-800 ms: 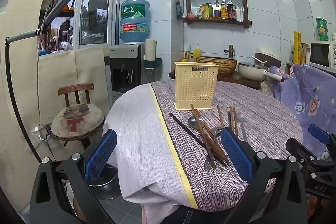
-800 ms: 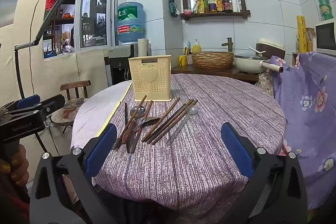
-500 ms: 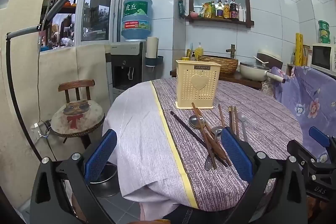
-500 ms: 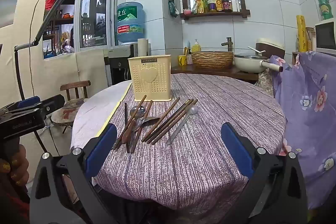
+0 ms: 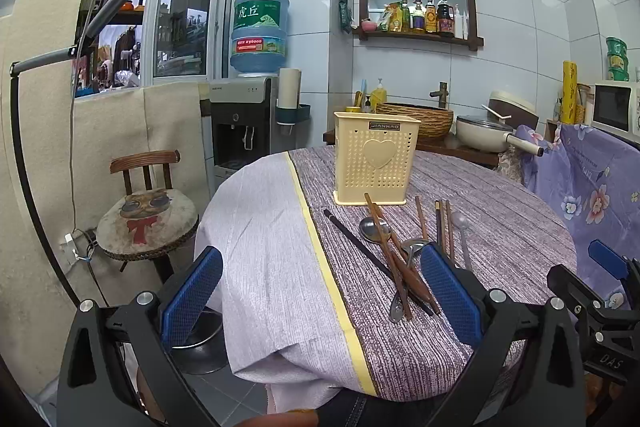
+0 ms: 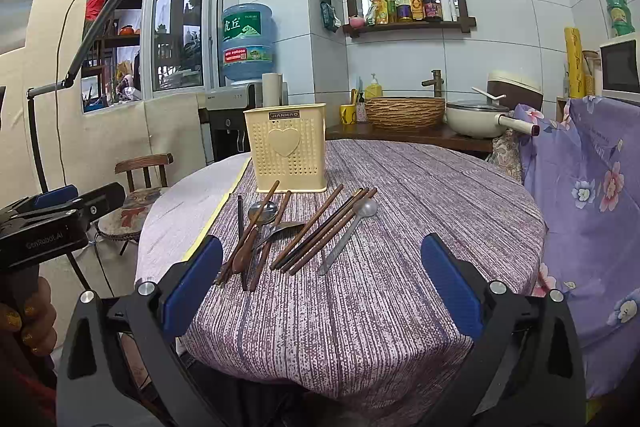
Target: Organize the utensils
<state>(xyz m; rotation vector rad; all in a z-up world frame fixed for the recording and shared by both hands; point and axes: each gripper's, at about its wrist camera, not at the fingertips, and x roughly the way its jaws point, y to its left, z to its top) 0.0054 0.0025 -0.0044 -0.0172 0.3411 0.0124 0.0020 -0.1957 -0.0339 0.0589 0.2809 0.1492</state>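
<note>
A pale yellow plastic utensil holder (image 6: 285, 155) with little holes and a heart on its front stood upright on the round table (image 6: 420, 211), which wore a purple striped cloth. Right in front of the holder lay a loose bunch of utensils. Some touched or crossed each other. There were three metal spoons: one round spoon (image 6: 262, 211) near the holder, one pointed spoon (image 6: 285, 227) in the middle, and one long spoon (image 6: 352, 227) on the right side of the bunch. One brown wooden spoon (image 6: 245, 254) lay on the left. Many brown wooden chopsticks (image 6: 320, 231) and one dark chopstick (image 6: 241, 227) lay there too, but they overlapped too much to count for sure.

The right gripper (image 6: 320, 303) had its two blue-padded fingers (image 6: 450, 291) spread wide apart. It held nothing and touched nothing. It hung over the near edge of the table, and the utensils lay past its tips.

The left gripper (image 5: 316, 307) was spread wide too, with nothing held. It sat at the left side of the table, over the edge of the cloth. Its right finger (image 5: 450, 291) was in front of the near ends of the utensils, and it was hard to tell if it touched them.

A hand (image 6: 28, 315) with yellow nails held the left gripper's handle.

One wooden chair (image 5: 146, 211) with a round cushion stood to the left of the table. One water cooler (image 5: 248, 123) with a blue bottle stood behind it.
</note>
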